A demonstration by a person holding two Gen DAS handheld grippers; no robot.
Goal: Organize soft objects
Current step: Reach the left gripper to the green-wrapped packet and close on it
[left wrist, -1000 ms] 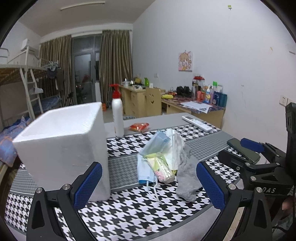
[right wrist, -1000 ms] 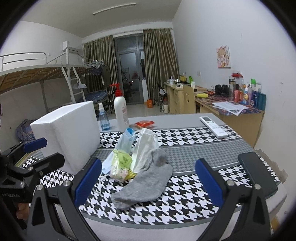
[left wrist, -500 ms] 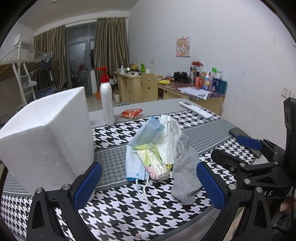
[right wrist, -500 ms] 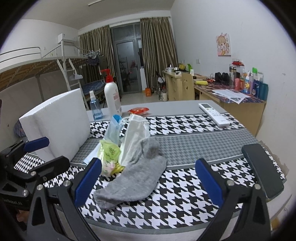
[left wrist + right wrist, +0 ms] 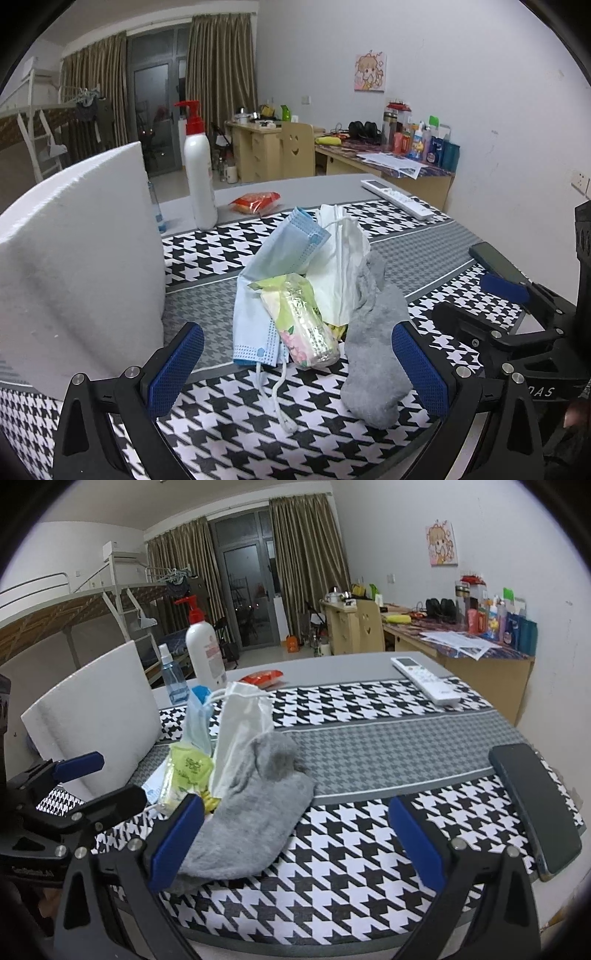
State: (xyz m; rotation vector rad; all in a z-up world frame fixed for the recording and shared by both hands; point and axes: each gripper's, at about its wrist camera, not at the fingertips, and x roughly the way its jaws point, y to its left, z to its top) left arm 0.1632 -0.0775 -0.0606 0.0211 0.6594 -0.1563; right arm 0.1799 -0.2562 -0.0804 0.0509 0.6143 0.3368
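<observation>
A pile of soft things lies on the houndstooth table cloth: a grey sock [image 5: 373, 354] [image 5: 251, 812], a blue face mask [image 5: 273, 280], a white mask [image 5: 343, 258] [image 5: 240, 731] and a green tissue pack [image 5: 299, 314] [image 5: 184, 779]. A white foam box [image 5: 77, 266] [image 5: 96, 709] stands to the left of the pile. My left gripper [image 5: 295, 369] is open and empty, just in front of the pile. My right gripper [image 5: 295, 834] is open and empty, its left finger beside the sock's near end.
A white pump bottle [image 5: 199, 173], a small blue spray bottle [image 5: 173, 679], a red snack packet [image 5: 256, 201] and a white remote [image 5: 424, 679] sit at the table's back. A dark phone [image 5: 535, 805] lies at the right edge. Desks and a bunk bed stand behind.
Both grippers have moved closer to the pile and lower over the table. The pile and foam box look larger. Nothing has been taken hold of.
</observation>
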